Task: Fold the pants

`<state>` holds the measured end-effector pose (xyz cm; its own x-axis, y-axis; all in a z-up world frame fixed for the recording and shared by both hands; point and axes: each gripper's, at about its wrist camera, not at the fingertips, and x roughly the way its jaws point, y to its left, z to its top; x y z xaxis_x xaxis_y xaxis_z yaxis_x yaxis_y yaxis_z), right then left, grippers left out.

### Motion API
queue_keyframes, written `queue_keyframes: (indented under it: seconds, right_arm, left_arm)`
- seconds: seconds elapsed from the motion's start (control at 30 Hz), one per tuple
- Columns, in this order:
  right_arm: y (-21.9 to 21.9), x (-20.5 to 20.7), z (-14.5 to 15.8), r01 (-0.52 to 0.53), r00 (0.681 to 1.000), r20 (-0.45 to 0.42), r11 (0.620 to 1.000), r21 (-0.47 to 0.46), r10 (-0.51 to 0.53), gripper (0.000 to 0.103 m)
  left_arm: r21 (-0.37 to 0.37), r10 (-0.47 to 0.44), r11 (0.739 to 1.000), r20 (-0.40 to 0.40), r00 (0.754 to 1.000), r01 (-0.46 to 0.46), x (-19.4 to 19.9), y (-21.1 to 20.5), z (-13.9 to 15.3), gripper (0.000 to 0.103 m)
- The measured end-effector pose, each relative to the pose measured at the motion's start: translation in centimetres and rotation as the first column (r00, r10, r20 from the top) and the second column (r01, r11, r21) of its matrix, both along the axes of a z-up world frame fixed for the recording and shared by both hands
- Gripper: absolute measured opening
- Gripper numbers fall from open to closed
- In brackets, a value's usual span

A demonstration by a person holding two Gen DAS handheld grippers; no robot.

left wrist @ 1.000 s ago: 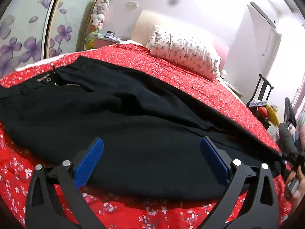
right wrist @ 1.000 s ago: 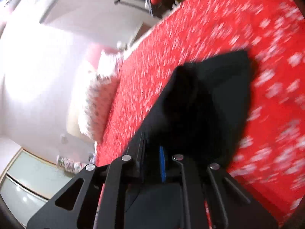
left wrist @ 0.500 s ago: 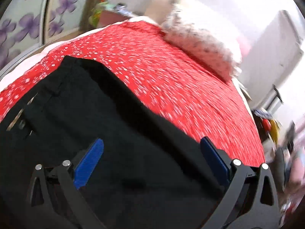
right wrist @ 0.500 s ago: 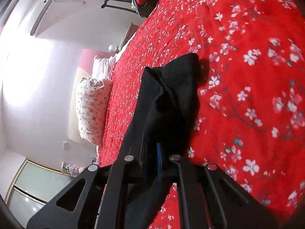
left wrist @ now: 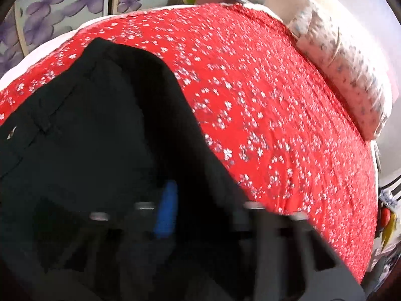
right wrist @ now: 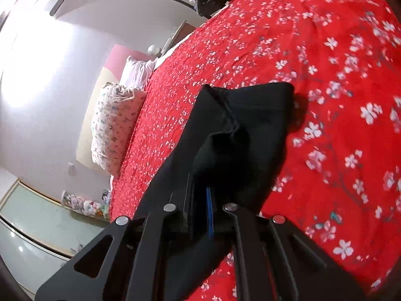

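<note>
Matt black woven cloth on the pants (left wrist: 105,135). Soft red cotton-like bedspread (right wrist: 313,57) printed with white blossoms, finely crinkled. Matt black plastic right tongs (right wrist: 209,200) with shiny metal rivets and blue rubbery pads. Floral cloth pillow (right wrist: 114,128).

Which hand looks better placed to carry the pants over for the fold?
Right, probably. The right gripper is shut on the black pants near the leg end. The left gripper is blurred over the fabric; its grip is unclear.
</note>
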<state>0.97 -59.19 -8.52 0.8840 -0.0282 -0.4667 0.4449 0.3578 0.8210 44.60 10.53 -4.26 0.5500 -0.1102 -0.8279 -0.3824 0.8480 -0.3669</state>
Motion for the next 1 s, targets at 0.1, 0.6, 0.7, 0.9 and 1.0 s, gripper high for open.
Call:
queue_keyframes:
  seconds: [0.1, 0.6, 0.7, 0.9, 1.0]
  right_arm:
    - [-0.1, 0.2, 0.6, -0.006, 1.000, 0.008, 1.000, -0.026, 0.006, 0.008]
    - [-4.3, 0.7, 4.8, 0.041, 0.991, 0.136, 0.972, -0.232, -0.009, 0.008]
    - [-5.0, -0.3, 3.1, 0.047, 0.998, 0.045, 0.986, -0.161, -0.040, 0.008]
    - [-5.4, -2.7, 1.3, 0.067, 0.997, -0.034, 0.996, -0.058, -0.069, 0.008]
    - [-5.0, -2.8, 1.4, 0.055, 0.996, -0.071, 0.995, -0.082, -0.061, 0.008]
  left_arm:
    - [-0.057, 0.004, 0.998, 0.086, 0.996, 0.001, -1.8, 0.9, 1.4, 0.008]
    - [0.019, -0.097, 0.995, 0.350, 0.932, 0.097, -24.8, 5.0, 9.0, 0.009]
    - [0.062, -0.097, 0.995, 0.311, 0.945, 0.082, -29.5, 5.1, 5.2, 0.009]
    - [0.046, -0.060, 0.998, 0.256, 0.965, 0.050, -33.2, 5.9, 0.5, 0.010]
    - [0.037, -0.068, 0.998, 0.257, 0.964, 0.060, -33.0, 6.1, 0.8, 0.016]
